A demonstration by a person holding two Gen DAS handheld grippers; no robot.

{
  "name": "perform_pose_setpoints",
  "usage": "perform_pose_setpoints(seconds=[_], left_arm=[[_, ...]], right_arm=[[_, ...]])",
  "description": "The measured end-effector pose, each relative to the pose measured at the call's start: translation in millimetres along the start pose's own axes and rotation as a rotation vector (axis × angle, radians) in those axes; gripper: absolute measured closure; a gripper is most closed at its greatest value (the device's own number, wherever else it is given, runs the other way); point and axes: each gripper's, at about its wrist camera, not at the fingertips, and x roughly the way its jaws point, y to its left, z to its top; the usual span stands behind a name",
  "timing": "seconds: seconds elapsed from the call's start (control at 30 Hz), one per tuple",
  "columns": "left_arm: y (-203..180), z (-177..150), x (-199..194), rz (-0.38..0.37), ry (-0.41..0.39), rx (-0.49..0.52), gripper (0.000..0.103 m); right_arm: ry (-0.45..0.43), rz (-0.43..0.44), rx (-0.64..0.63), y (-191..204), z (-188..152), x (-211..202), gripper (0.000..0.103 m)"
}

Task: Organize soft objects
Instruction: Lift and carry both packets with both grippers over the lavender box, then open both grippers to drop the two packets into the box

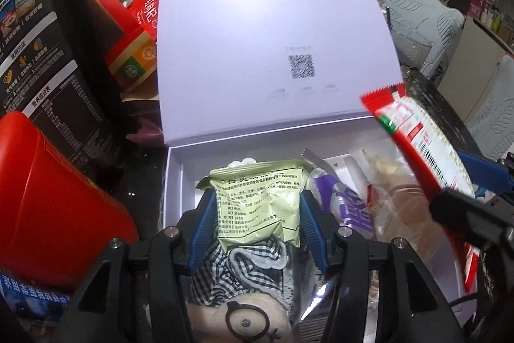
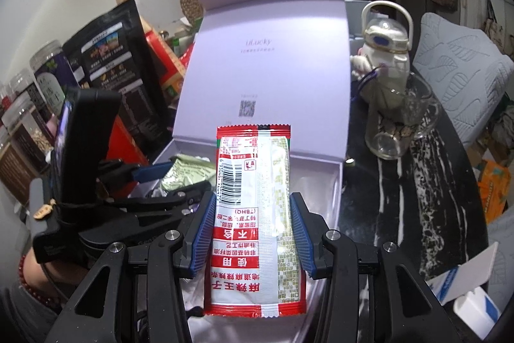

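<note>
Crinkled pale-green sachet [image 1: 257,201]; glossy red-and-white snack packet [image 2: 253,214].

right gripper [image 2: 252,233] clamping red-and-white snack packet [image 2: 253,214] upright over open lilac box [image 2: 324,163], left gripper [image 2: 154,179] at box's left, green pouch [image 2: 186,174] inside, glass mug [image 2: 401,124] right

Black white-veined marble tabletop [image 2: 417,182] (glossy), grey wall [image 2: 25,21], quilted pale-blue cushion [image 2: 465,76] beside it.

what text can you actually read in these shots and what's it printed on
"uLucky": inside of the box lid
"不含", "使用", "(TBHQ)": red snack packet in the right gripper
Green sachet in the left gripper: print too blurred
Black pouch: too small
</note>
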Motion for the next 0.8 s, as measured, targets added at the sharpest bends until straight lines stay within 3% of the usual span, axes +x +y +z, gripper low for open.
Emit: perform_pose_setpoints(seconds=[0.2, 0.63, 0.8], left_arm=[[5.1, -1.3, 12.2, -0.018, 0.066, -0.033, 0.051], [-3.9, 3.0, 13.5, 0.017, 0.088, -0.003, 0.051], [-17.7, 2.5, 9.4, 0.037, 0.061, 0.030, 0.051]], right_arm=[[0.035, 0.026, -0.007, 3.0, -4.7, 14.8, 0.058], [0.111, 0.051, 0.051, -9.0, -12.1, 35.9, 0.056], [0.131, 0.060, 0.062, -9.3, -9.1, 31.5, 0.054]])
